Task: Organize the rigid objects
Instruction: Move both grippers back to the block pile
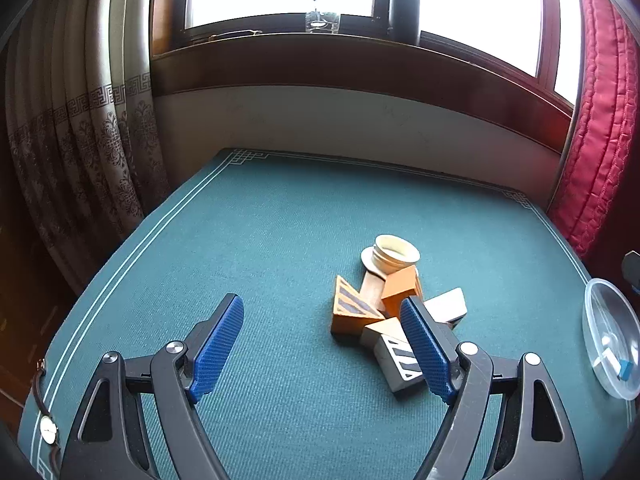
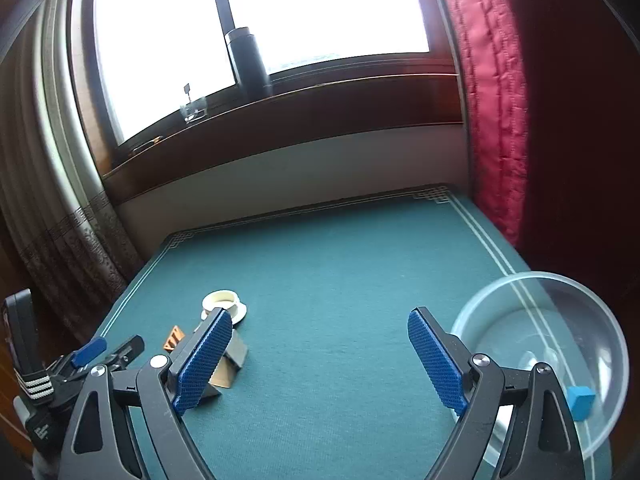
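A heap of wooden blocks lies on the green table (image 1: 260, 240): an orange triangle with grey stripes (image 1: 352, 308), an orange cube (image 1: 400, 286), a pale block (image 1: 448, 304), a grey striped block (image 1: 396, 364) and a cream spool (image 1: 390, 258). My left gripper (image 1: 322, 312) is open and empty, left of the heap. My right gripper (image 2: 320, 322) is open and empty over bare table. The heap (image 2: 232, 354) lies to its left, partly behind its left finger (image 2: 204, 360). A clear plastic bowl (image 2: 560, 312) on its right holds a blue block (image 2: 581, 399).
The bowl also shows at the table's right edge in the left wrist view (image 1: 612, 336). A wristwatch (image 1: 46, 420) lies at the table's left edge. A dark flask (image 1: 404, 4) and a glass (image 1: 322, 22) stand on the windowsill. Curtains hang on both sides.
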### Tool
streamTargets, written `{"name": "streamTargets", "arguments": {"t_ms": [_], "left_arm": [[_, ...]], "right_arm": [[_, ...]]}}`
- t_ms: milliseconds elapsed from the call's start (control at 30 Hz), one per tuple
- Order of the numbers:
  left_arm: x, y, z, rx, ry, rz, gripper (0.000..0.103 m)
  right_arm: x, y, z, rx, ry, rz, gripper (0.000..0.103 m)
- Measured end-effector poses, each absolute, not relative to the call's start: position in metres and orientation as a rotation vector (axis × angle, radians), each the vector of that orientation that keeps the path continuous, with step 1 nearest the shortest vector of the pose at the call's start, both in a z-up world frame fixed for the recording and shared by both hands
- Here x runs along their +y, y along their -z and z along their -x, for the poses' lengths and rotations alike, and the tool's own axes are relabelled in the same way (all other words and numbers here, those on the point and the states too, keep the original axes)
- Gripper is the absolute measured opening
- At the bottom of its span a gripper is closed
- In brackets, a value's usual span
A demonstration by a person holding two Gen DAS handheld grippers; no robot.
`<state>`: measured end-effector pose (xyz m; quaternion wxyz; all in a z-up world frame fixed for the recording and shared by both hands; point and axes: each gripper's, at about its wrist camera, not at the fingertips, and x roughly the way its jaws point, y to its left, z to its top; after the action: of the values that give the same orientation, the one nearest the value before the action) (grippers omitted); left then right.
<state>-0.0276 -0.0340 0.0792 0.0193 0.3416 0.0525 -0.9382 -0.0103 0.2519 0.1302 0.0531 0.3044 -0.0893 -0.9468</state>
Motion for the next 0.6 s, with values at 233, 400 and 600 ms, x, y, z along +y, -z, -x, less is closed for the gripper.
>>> {"name": "streamTargets", "arguments": {"t_ms": [233,400,600], "left_arm": [[-0.050,-0.067,0.036,0.242,2.871,-1.127,0.081],[-0.041,-0.061,0.038,0.215,2.883,-1.175,0.081],[-0.007,-0.052,0.033,0.115,2.921,-1.219,0.081]], "right_arm": [[0.203,-0.093,0.035,-0.174,2.743,-1.020,0.092],[0.203,-0.062,0.036,-0.176,2.726,-1.120,0.092],[0.221,-0.053,0.042,-0.230,2.755,-1.151,0.092]]}}
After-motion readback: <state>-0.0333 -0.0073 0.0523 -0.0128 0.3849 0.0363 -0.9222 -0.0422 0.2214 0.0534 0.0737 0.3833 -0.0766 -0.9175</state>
